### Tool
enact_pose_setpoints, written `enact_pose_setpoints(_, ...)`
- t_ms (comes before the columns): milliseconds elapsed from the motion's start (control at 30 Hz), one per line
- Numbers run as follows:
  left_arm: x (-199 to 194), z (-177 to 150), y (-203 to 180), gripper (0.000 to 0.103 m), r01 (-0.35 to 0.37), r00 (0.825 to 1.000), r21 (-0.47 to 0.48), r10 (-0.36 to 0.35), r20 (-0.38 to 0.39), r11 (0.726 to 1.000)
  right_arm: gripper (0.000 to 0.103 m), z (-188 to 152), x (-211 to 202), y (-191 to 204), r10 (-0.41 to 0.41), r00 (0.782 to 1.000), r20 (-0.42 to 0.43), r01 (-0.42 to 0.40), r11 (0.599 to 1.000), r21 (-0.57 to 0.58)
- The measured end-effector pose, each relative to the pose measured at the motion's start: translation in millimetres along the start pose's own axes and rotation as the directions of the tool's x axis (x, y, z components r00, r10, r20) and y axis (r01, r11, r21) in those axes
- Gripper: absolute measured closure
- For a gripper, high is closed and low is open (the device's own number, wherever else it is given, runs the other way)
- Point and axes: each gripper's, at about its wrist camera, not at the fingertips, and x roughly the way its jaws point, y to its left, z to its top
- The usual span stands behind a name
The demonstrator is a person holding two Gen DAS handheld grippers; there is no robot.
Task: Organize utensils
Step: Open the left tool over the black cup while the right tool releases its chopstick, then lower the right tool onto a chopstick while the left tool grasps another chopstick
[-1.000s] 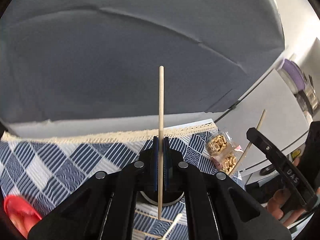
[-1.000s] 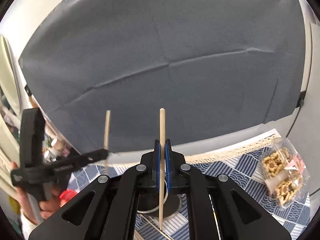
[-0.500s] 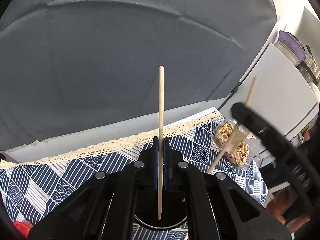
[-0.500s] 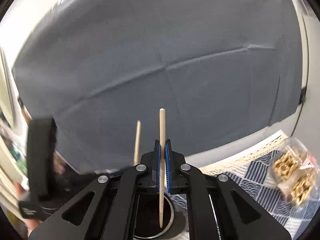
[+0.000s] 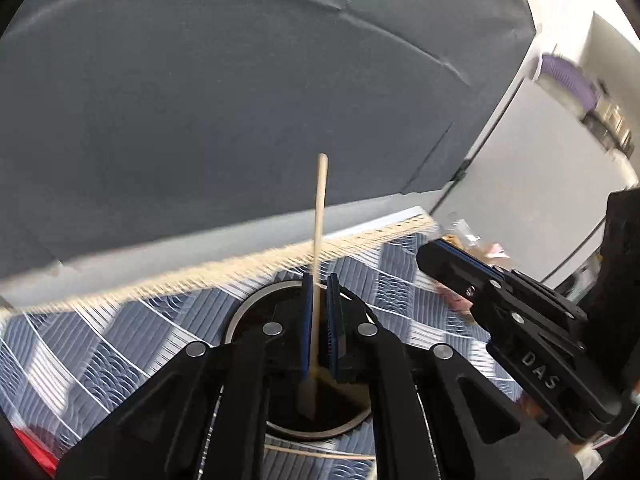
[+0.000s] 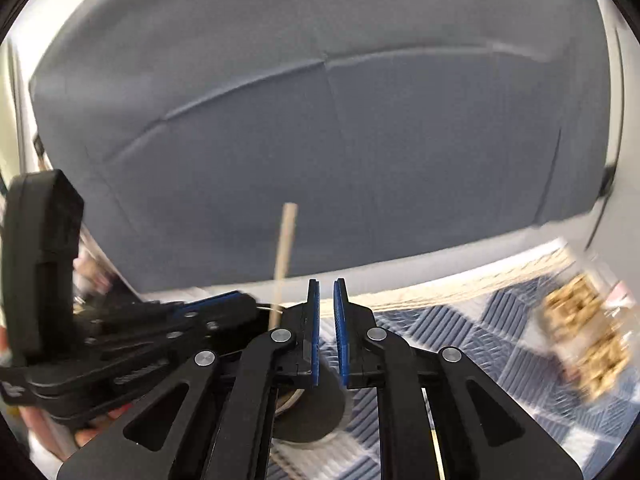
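Observation:
In the left wrist view my left gripper [image 5: 320, 280] has its jaws slightly parted around a wooden chopstick [image 5: 319, 216] that stands upright, leaning a little, with its lower end down in a dark round holder [image 5: 248, 312]. Another chopstick end shows inside the holder [image 5: 344, 388]. My right gripper [image 6: 326, 286] is open and empty, just right of the holder [image 6: 308, 420]. It also shows in the left wrist view [image 5: 460, 264]. The chopstick shows in the right wrist view [image 6: 285, 248], by the left gripper [image 6: 236, 304].
A blue patterned cloth [image 5: 120, 344] with a lace edge covers the table. A clear bag of biscuits [image 6: 584, 340] lies at the right. Loose chopsticks [image 5: 320, 454] lie near the holder. A grey backdrop [image 5: 240, 100] stands behind. Something red [image 5: 36, 452] is at the lower left.
My right gripper has opened and its chopstick is gone from its jaws. My left gripper's jaws have loosened and its chopstick has slid down into the holder. Both grippers moved over the holder.

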Motion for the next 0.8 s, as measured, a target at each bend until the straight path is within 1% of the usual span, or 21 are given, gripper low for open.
enact_pose_setpoints(33,-1.0,-2.1,3.0,0.085,0.021,1.000,-0.027,-0.021,-0.006,0.999,0.089,-1.3,-2.5,-2.8,0.023,1.000,-0.002,-0.023,1.000,0.020)
enact_pose_setpoints(100,-5.2,-6.3,7.4,0.074,-0.005,1.000,-0.042,0.005,-0.004,0.999,0.056,-4.4,-4.2,-6.4,0.027,1.000,-0.015,-0.027,0.999,0.017)
enact_pose_setpoints(133,-9.5,-8.4,9.1,0.072,-0.043,0.999,-0.037,0.043,-0.003,0.998,0.051,-7.5,-6.9,-8.0,0.000,1.000,-0.011,0.000,1.000,-0.013)
enact_pose_setpoints(167,-12.0,-9.7,11.0,0.068,-0.049,0.999,-0.048,0.048,-0.007,0.998,0.051,-10.6,-9.0,-9.5,-0.025,1.000,-0.010,0.024,0.999,-0.028)
enact_pose_setpoints(200,-14.1,-10.9,12.9,0.066,-0.030,0.999,-0.074,0.029,-0.015,0.997,0.047,-13.7,-9.6,-11.8,-0.024,1.000,-0.017,0.024,1.000,-0.020)
enact_pose_setpoints(233,-16.6,-13.4,18.5,0.060,-0.010,1.000,-0.106,0.008,-0.024,0.994,0.042,-19.8,-10.6,-19.8,0.009,0.999,-0.040,-0.009,1.000,0.019)
enact_pose_setpoints(267,-18.9,-16.4,20.5,0.054,-0.010,1.000,-0.126,0.006,-0.030,0.992,0.034,-23.2,-11.6,-24.8,0.029,0.998,-0.052,-0.027,0.999,0.038)
enact_pose_setpoints(300,-21.8,-20.9,19.5,0.049,-0.034,0.999,-0.123,0.031,-0.028,0.992,0.029,-27.6,-11.6,-31.1,0.038,0.997,-0.068,-0.035,0.998,0.045)
enact_pose_setpoints(333,-25.0,-23.4,16.9,0.047,-0.077,0.997,-0.111,0.074,-0.025,0.991,0.027,-32.7,-12.3,-36.2,0.003,0.996,-0.088,-0.002,1.000,0.011)
enact_pose_setpoints(367,-28.5,-26.6,13.9,0.039,-0.125,0.992,-0.103,0.123,-0.029,0.987,0.024,-35.3,-13.7,-36.8,-0.033,0.995,-0.095,0.031,0.999,-0.017)
enact_pose_setpoints(400,-30.6,-29.6,12.2,0.033,-0.145,0.989,-0.110,0.142,-0.036,0.983,0.023,-38.6,-14.7,-41.4,-0.067,0.992,-0.104,0.063,0.997,-0.039)
enact_pose_setpoints(433,-33.5,-33.3,10.6,0.032,-0.150,0.988,-0.126,0.146,-0.041,0.981,0.021,-42.4,-15.2,-48.6,-0.063,0.991,-0.121,0.059,0.998,-0.036)
enact_pose_setpoints(467,-36.1,-39.5,9.0,0.028,-0.145,0.989,-0.148,0.139,-0.048,0.978,0.017,-46.5,-14.5,-57.0,-0.038,0.988,-0.146,0.036,0.999,-0.020)
enact_pose_setpoints(500,-37.1,-43.6,7.2,0.026,-0.149,0.988,-0.156,0.142,-0.056,0.977,0.017,-50.1,-12.9,-65.4,-0.026,0.984,-0.173,0.024,1.000,-0.014)
enact_pose_setpoints(533,-37.3,-48.7,5.3,0.020,-0.170,0.985,-0.157,0.162,-0.061,0.973,0.017,-52.2,-12.1,-70.6,-0.036,0.982,-0.187,0.031,0.999,-0.025)
enact_pose_setpoints(567,-37.6,-56.3,0.7,0.017,-0.219,0.975,-0.147,0.212,-0.065,0.965,0.017,-55.2,-11.6,-77.2,-0.069,0.979,-0.194,0.059,0.997,-0.057)
enact_pose_setpoints(600,-36.6,-62.3,-1.4,0.017,-0.258,0.966,-0.145,0.250,-0.072,0.955,0.017,-58.6,-12.5,-82.5,-0.089,0.976,-0.199,0.075,0.994,-0.076)
enact_pose_setpoints(633,-34.7,-69.5,-1.7,0.017,-0.273,0.961,-0.163,0.262,-0.086,0.948,0.017,-61.9,-12.3,-91.1,-0.092,0.973,-0.211,0.076,0.994,-0.081)
enact_pose_setpoints(733,-29.2,-91.3,1.1,0.016,-0.250,0.967,-0.234,0.228,-0.116,0.940,0.017,-69.3,-6.3,-111.5,-0.062,0.964,-0.260,0.053,0.998,-0.041)
enact_pose_setpoints(767,-25.3,-98.4,0.4,0.016,-0.264,0.963,-0.242,0.239,-0.127,0.934,0.017,-71.7,-1.8,-115.3,-0.072,0.957,-0.280,0.060,0.997,-0.052)
enact_pose_setpoints(800,-20.6,-105.4,-1.1,0.016,-0.294,0.953,-0.237,0.266,-0.141,0.926,0.017,-75.0,0.9,-119.6,-0.101,0.950,-0.296,0.080,0.993,-0.084)
